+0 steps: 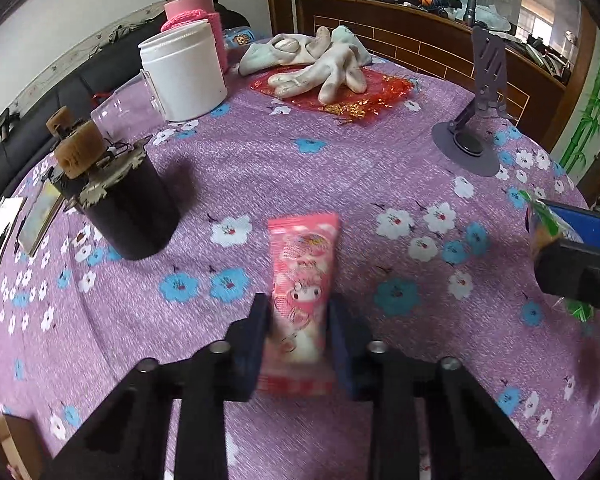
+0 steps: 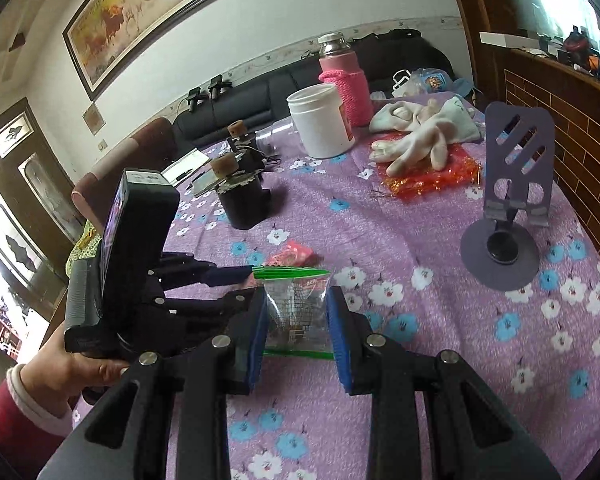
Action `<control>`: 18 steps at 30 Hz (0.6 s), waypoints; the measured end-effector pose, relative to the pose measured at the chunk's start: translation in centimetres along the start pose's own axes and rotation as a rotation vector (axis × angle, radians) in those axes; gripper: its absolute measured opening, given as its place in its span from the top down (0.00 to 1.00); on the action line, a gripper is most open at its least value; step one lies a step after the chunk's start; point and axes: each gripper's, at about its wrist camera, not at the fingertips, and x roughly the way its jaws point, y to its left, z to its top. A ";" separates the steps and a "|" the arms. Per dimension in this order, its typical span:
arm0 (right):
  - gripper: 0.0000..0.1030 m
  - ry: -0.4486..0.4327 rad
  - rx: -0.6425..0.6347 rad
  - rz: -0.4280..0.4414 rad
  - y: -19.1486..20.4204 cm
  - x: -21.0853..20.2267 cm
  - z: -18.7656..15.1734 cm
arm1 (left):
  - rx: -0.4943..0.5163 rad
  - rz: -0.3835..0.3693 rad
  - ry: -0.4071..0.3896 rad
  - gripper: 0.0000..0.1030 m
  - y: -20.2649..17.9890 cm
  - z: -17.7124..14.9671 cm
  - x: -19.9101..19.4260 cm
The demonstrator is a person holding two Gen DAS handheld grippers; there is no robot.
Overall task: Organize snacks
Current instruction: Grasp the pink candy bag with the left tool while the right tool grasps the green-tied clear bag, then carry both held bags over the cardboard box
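Note:
My left gripper [image 1: 299, 312] is shut on a pink snack packet [image 1: 302, 276] with a cartoon face, held just above the purple flowered tablecloth [image 1: 340, 184]. My right gripper [image 2: 296, 304] is shut on a clear snack bag [image 2: 296, 308] with green edges. In the right wrist view the left gripper [image 2: 236, 274] reaches in from the left, with the pink packet [image 2: 294, 254] at its tip. In the left wrist view the right gripper [image 1: 580, 264] with the green-edged bag [image 1: 540, 220] shows at the right edge.
A white open jar [image 1: 182, 72], a pink-sleeved flask [image 1: 196, 4] and a clear cup [image 1: 124, 110] stand at the back left. A black can with corks [image 1: 120, 200] is at left. White gloves [image 1: 320, 64] lie on red foil. A purple phone stand [image 1: 476, 120] is at right.

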 end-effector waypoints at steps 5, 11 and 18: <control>0.73 -0.014 0.009 0.000 0.2 -1.0 -0.4 | -0.055 -0.005 -0.004 0.76 0.2 -1.1 -0.7; 0.73 -0.028 0.020 0.002 0.4 -2.3 -0.8 | -0.147 -0.004 -0.058 0.77 1.3 -2.9 -3.0; 0.73 -0.024 0.015 0.032 2.0 -2.8 -2.1 | -0.280 0.105 -0.121 0.77 3.0 -6.1 -7.5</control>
